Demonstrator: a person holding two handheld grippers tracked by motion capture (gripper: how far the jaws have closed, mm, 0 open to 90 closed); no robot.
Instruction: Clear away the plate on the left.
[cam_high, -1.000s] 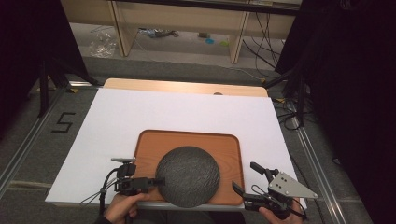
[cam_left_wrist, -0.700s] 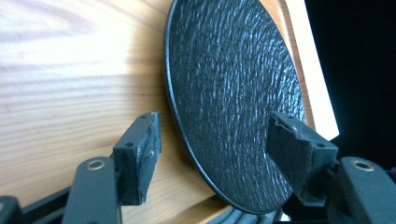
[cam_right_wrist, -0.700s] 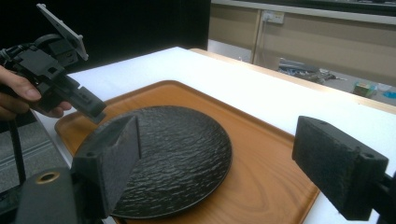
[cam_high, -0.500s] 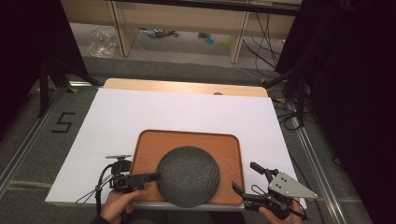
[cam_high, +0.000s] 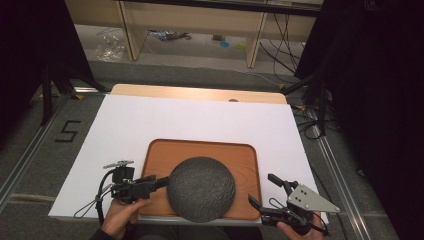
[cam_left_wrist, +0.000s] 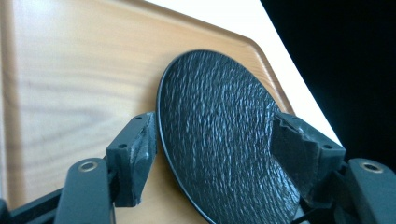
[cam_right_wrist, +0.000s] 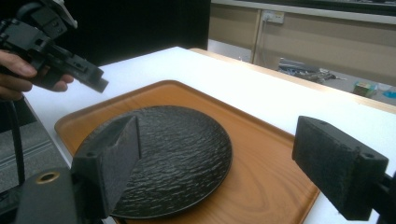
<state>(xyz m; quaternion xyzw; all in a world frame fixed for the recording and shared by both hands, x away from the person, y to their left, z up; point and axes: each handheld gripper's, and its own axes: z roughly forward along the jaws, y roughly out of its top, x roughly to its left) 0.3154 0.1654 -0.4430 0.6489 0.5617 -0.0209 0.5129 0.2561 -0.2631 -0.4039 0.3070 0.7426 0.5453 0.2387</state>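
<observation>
The left gripper (cam_high: 162, 181) has drawn back and lifted slightly from the black plate (cam_high: 201, 188), its jaws having just been opening; they now stand wide, with the plate's left rim between them but no pad pressing on it. The plate lies flat on the wooden tray (cam_high: 245, 155), toward its near edge (overhanging it a little). The right gripper (cam_high: 264, 192) hangs off the tray's near right corner, jaws wide apart and holding nothing.
</observation>
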